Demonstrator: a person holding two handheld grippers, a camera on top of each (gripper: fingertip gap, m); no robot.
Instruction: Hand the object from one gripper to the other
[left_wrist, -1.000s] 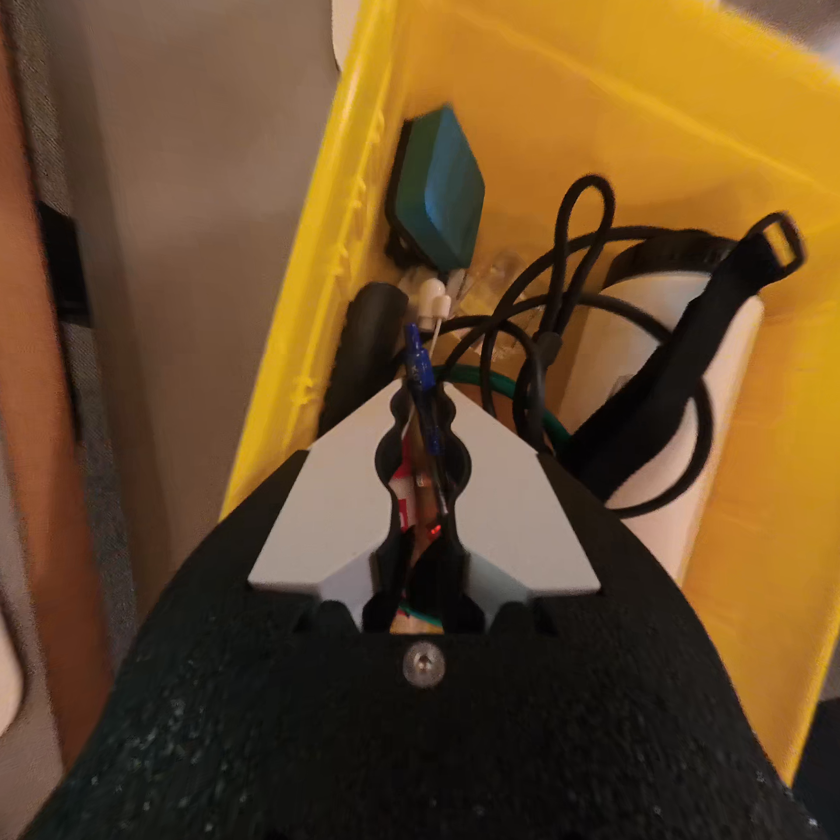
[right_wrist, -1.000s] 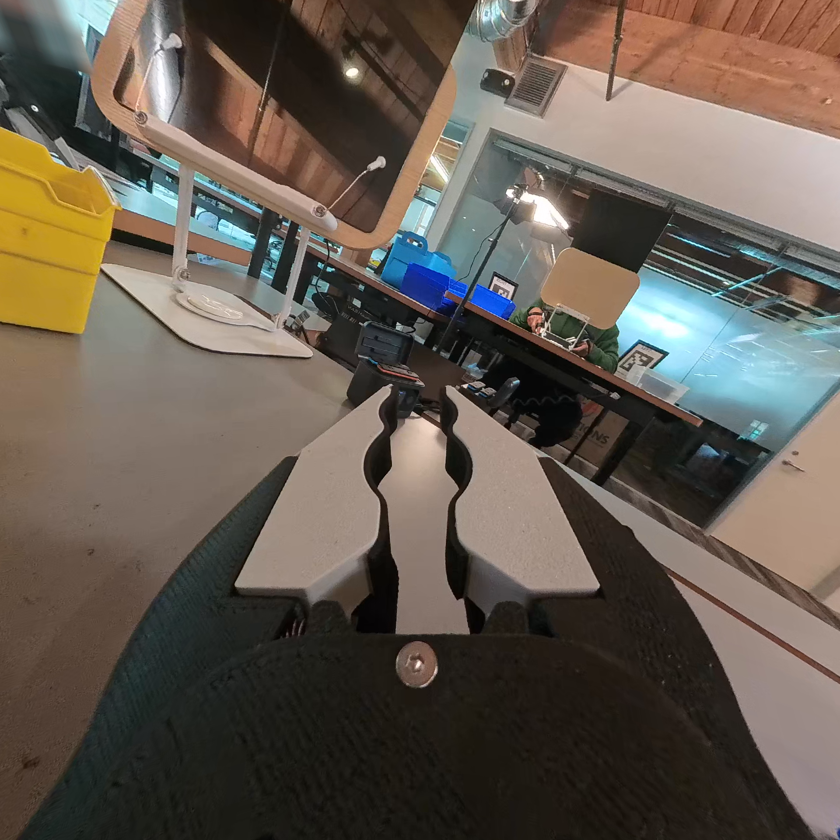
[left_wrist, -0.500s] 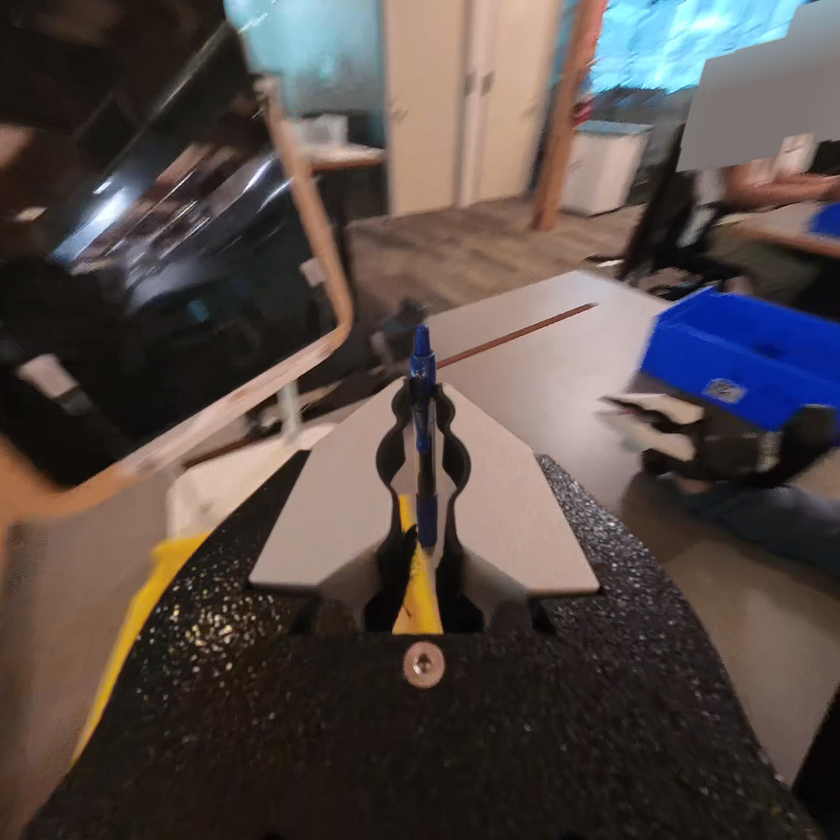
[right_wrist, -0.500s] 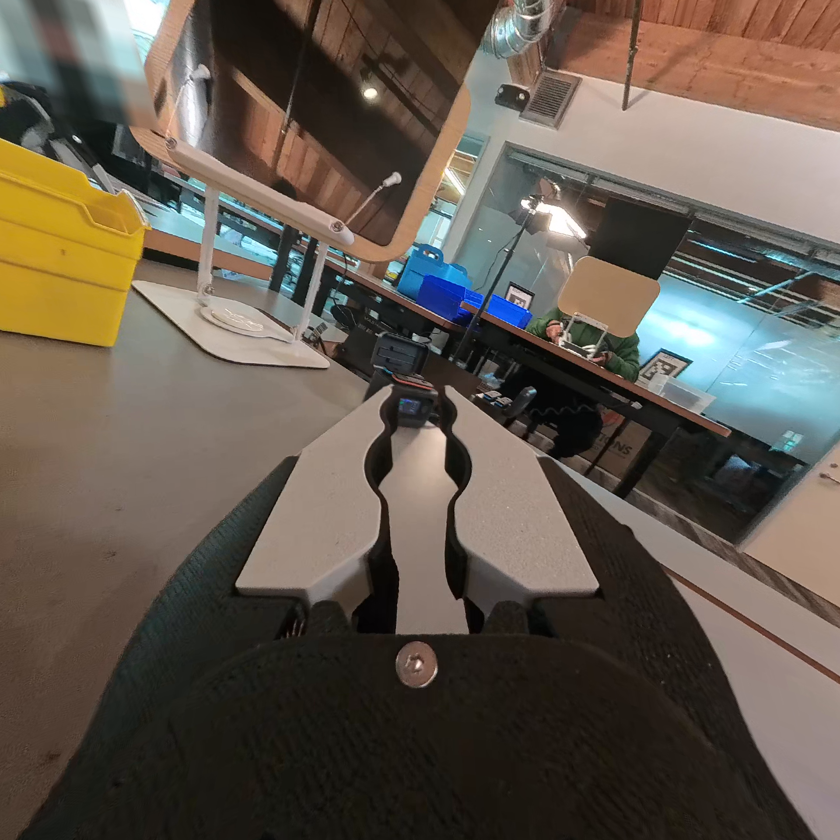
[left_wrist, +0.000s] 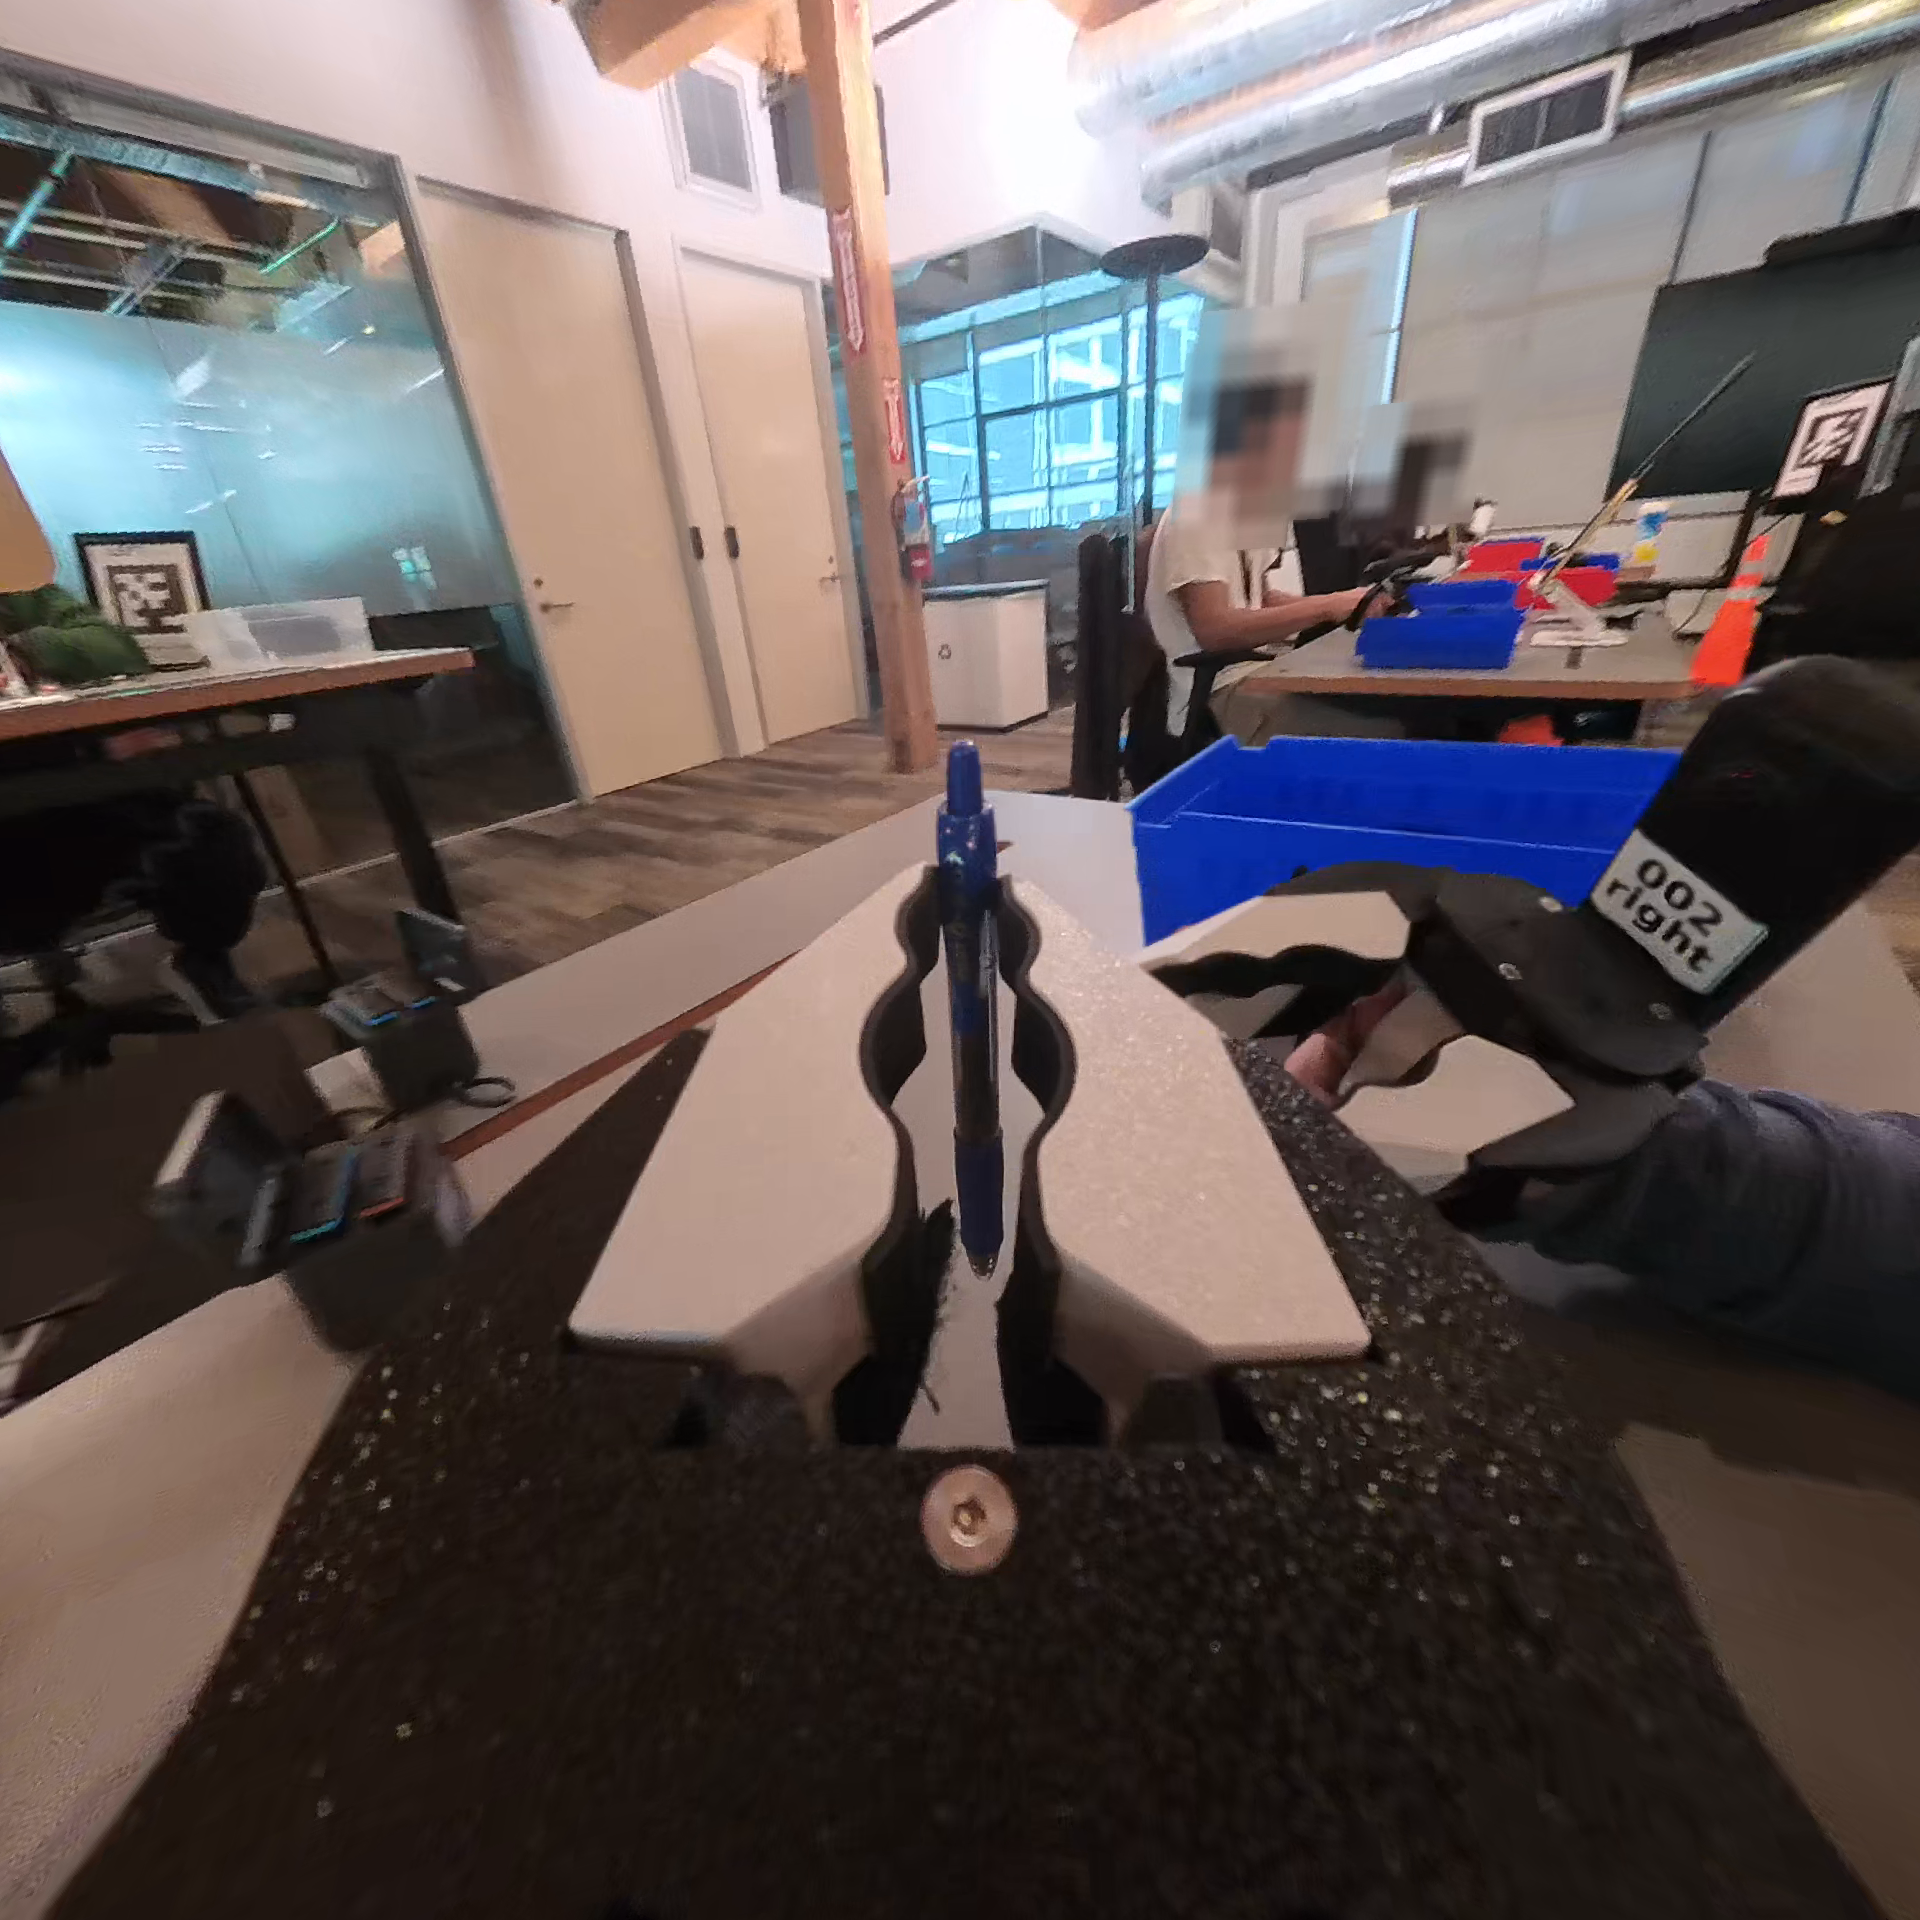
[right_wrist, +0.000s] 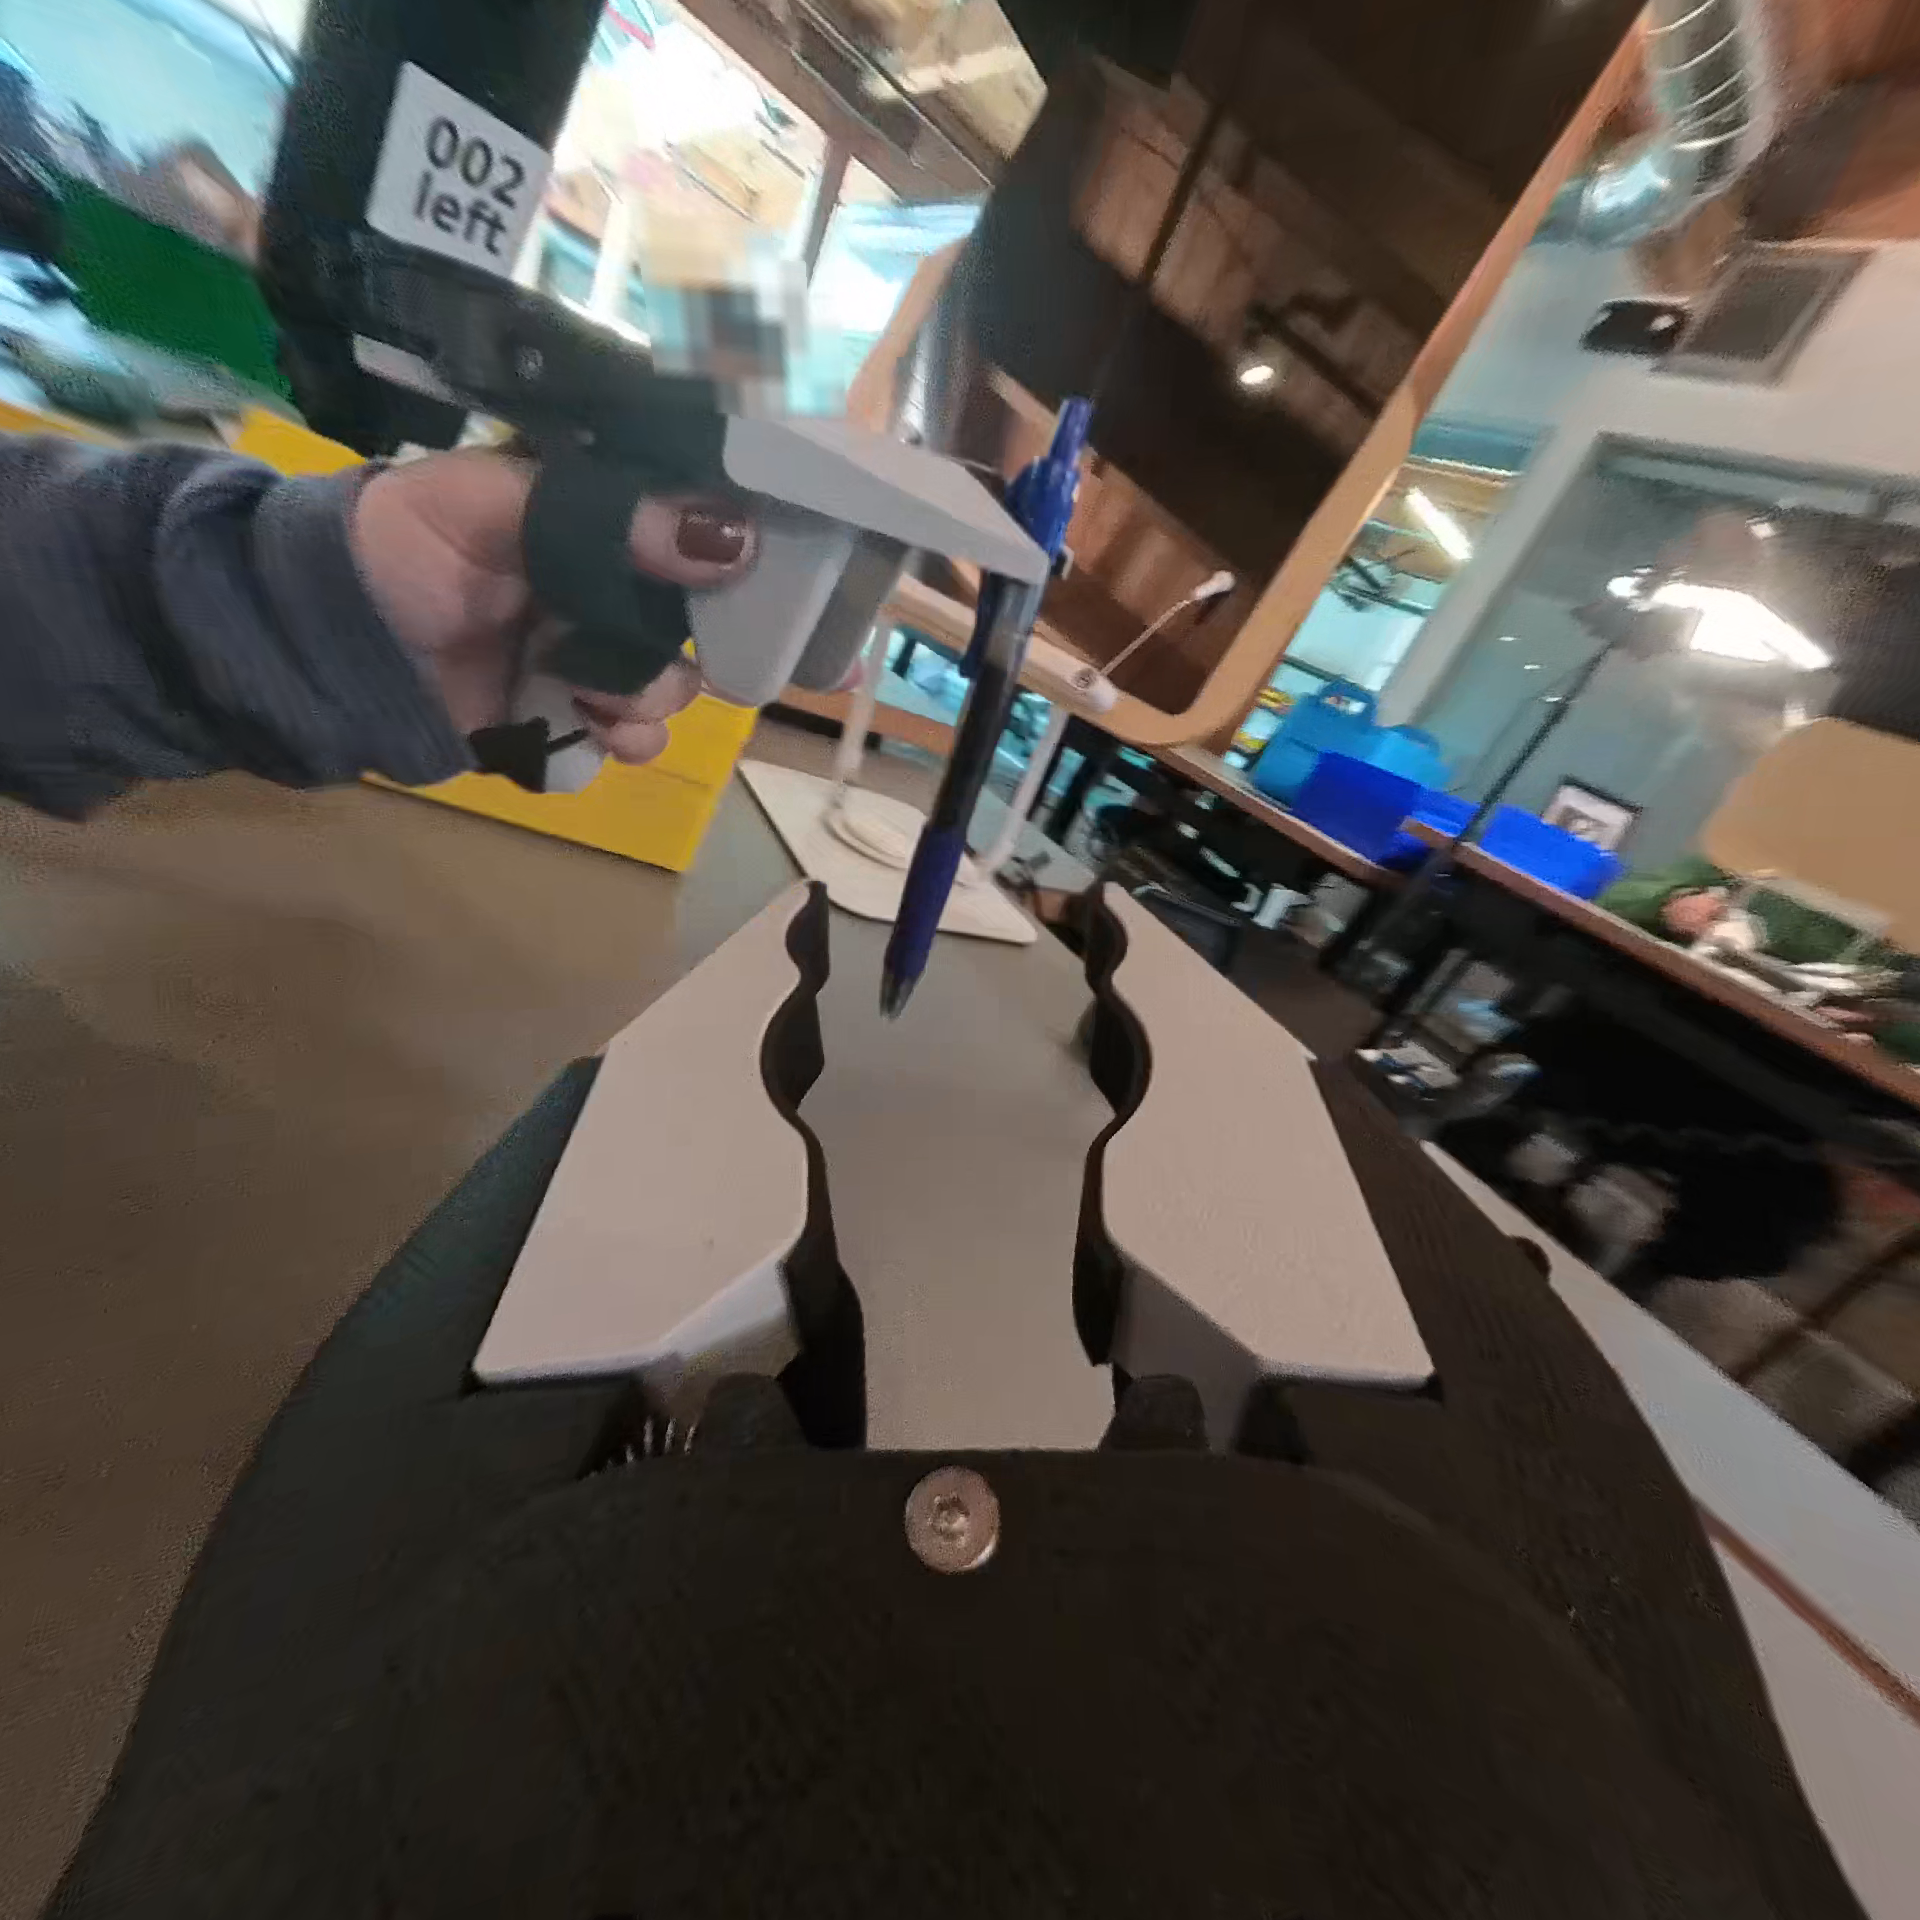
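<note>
A blue pen (left_wrist: 966, 997) is clamped between the fingers of my left gripper (left_wrist: 968, 885), clicker end up and tip down. In the right wrist view the pen (right_wrist: 987, 707) hangs tilted from the left gripper (right_wrist: 1023, 566), held above the table. Its tip sits just ahead of the gap of my right gripper (right_wrist: 956, 914), which is open and empty. In the left wrist view the right gripper (left_wrist: 1247, 1003) is close on the right, turned toward the pen, its jaws apart.
A yellow bin (right_wrist: 623, 810) stands on the grey table (right_wrist: 260, 987) behind the left hand. A white stand base (right_wrist: 966, 904) lies beyond the pen. A blue bin (left_wrist: 1392, 821) sits behind the right gripper. A person sits at a far desk (left_wrist: 1455, 675). Across from one pair of fingers to the other is roughly 7 cm.
My left gripper lifted the pen out of the yellow bin and swung it toward the right gripper. My right gripper opened wide and turned toward the pen.
</note>
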